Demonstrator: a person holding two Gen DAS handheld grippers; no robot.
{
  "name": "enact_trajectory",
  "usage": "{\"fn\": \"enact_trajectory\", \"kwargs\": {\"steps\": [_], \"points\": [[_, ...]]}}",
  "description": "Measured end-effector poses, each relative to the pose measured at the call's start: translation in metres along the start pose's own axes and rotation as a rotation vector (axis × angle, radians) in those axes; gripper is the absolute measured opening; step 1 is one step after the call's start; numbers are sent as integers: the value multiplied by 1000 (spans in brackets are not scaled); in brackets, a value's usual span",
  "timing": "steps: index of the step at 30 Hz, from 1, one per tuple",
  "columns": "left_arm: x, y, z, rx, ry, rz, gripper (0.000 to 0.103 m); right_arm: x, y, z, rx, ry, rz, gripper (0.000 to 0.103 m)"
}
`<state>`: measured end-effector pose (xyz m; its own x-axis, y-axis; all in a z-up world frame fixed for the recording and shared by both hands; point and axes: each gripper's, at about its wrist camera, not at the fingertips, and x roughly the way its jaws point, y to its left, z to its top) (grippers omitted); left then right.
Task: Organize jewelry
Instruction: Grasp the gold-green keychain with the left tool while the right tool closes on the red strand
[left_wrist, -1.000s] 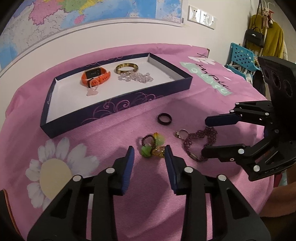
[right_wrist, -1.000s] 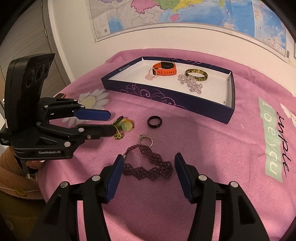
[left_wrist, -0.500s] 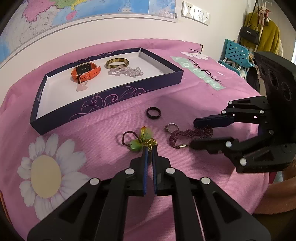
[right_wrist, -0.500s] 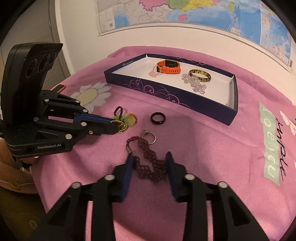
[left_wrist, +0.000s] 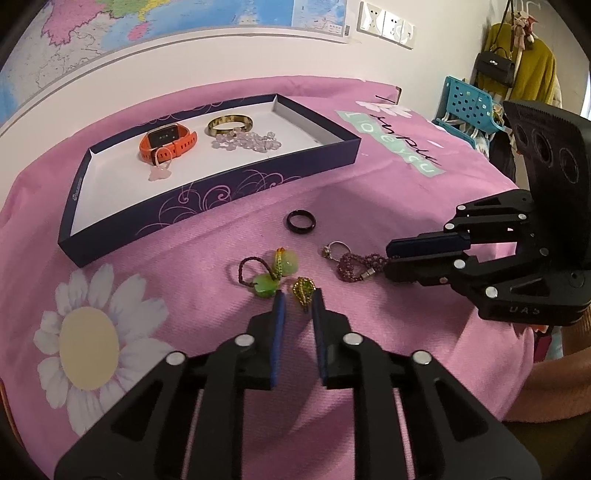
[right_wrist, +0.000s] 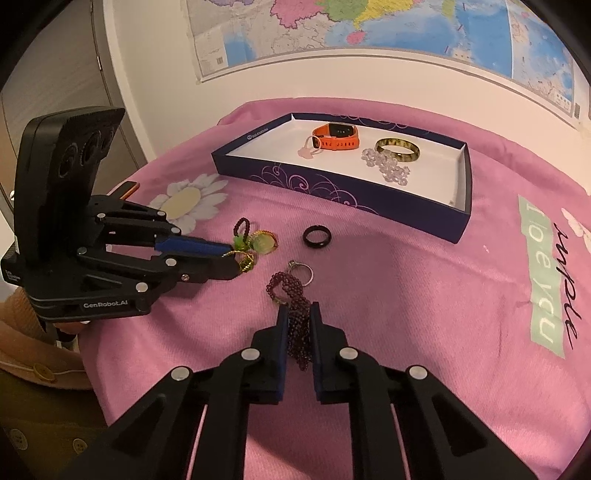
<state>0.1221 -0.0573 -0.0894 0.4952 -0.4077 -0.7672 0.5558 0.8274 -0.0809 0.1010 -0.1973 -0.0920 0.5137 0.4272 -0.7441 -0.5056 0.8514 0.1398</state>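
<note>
My left gripper (left_wrist: 298, 293) is low over the pink cloth, its jaws opening. A gold-green charm (left_wrist: 303, 290) lies between the tips, and I see no pad pressing on it. It belongs to a cluster with green stones (left_wrist: 266, 284) and a dark bead loop. My right gripper (right_wrist: 298, 312) is closing, and a purple beaded bracelet (right_wrist: 295, 328) is bunched tight between its pads. The bracelet's silver ring (right_wrist: 304, 271) lies ahead on the cloth. A black ring (left_wrist: 301, 221) lies loose in front of the navy box tray (left_wrist: 207, 195).
The tray holds an orange watch (left_wrist: 168, 142), a gold bangle (left_wrist: 229, 123), a clear bead bracelet (left_wrist: 247, 142) and a pink charm (left_wrist: 159, 173). A wall with a map stands behind the table. A blue crate (left_wrist: 467, 107) and hanging clothes are at the right.
The left jaws shut completely, then parted a little around the gold charm. The right jaws narrowed from wide onto the purple bracelet, which has bunched up between them.
</note>
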Motion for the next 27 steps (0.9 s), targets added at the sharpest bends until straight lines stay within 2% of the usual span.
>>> {"fn": "enact_trajectory", "kwargs": {"steps": [1, 3, 6, 8, 10, 16, 27], "points": [[0, 0, 0, 0, 1, 0, 16, 0, -1, 0, 4, -2, -5, 26], [1, 0, 1, 1, 4, 1, 16, 1, 0, -1, -1, -2, -10, 34], [3, -1, 2, -1, 7, 1, 15, 4, 2, -2, -19, 2, -22, 34], [4, 0, 2, -4, 10, -5, 6, 4, 3, -1, -23, 4, -24, 28], [5, 0, 2, -8, 9, -9, 4, 4, 2, -1, -18, 3, -8, 6], [1, 2, 1, -15, -8, -11, 3, 1, 1, 0, -6, -10, 7, 3], [-22, 9, 8, -30, -75, -7, 3, -23, -4, 17, 37, -105, 36, 3]]}}
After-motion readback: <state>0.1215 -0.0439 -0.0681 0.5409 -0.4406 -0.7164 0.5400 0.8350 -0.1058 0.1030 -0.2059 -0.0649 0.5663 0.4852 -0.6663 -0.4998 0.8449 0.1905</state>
